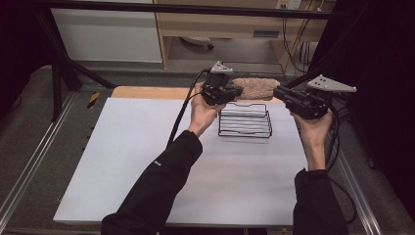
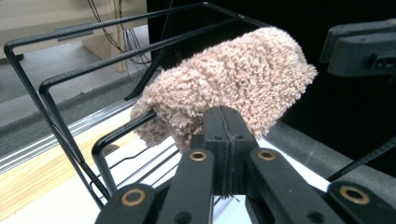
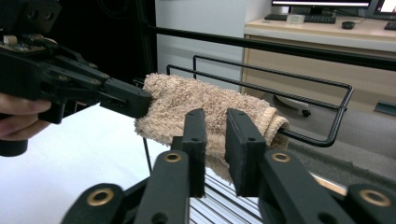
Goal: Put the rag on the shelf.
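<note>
The fuzzy sock (image 1: 256, 88) is plain beige, the wire rack (image 1: 244, 123) black, the table mat (image 1: 147, 161) white, the grippers' bodies black.

Most of the white tabletop (image 1: 147, 161) is wide open, so there's loads of room along the near edge and the left side. The only real obstacle is the black wire rack (image 1: 244, 121) near the far edge, with a fuzzy tan rolled towel (image 1: 255, 88) over its top. Both grippers crowd that towel's ends.
</note>
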Demonstrator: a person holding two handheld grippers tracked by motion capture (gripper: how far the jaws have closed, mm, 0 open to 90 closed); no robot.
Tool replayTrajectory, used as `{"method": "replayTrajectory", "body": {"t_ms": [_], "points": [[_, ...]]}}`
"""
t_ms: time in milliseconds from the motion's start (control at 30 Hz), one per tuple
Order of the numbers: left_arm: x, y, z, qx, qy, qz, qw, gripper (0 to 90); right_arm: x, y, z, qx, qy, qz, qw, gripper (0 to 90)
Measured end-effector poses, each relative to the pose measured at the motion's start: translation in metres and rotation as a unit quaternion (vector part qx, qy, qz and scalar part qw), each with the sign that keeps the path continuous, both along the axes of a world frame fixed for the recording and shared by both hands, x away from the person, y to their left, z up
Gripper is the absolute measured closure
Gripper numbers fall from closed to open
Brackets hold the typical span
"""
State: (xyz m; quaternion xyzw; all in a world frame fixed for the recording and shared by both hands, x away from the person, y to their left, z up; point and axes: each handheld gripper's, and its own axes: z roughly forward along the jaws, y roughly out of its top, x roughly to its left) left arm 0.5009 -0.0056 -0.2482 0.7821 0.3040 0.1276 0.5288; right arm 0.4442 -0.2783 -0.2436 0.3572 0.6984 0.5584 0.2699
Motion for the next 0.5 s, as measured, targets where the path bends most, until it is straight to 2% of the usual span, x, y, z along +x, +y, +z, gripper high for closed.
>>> {"method": "replayTrajectory", "body": {"t_ms": [100, 233, 500], "points": [[0.000, -0.001, -0.003, 0.006, -0.002, 0.001, 1.0000, 89.4, 0.005, 0.003, -0.004, -0.005, 0.026, -0.009, 0.9996, 89.6], [0.000, -0.001, -0.007, 0.015, -0.007, 0.002, 0.9999, 89.4, 0.012, 0.004, -0.016, -0.008, 0.052, -0.019, 0.9984, 90.0], [0.005, -0.003, -0.013, 0.016, -0.005, 0.009, 0.9998, 89.3, 0.025, 0.002, -0.032, -0.009, 0.061, -0.042, 0.9972, 90.0]]}}
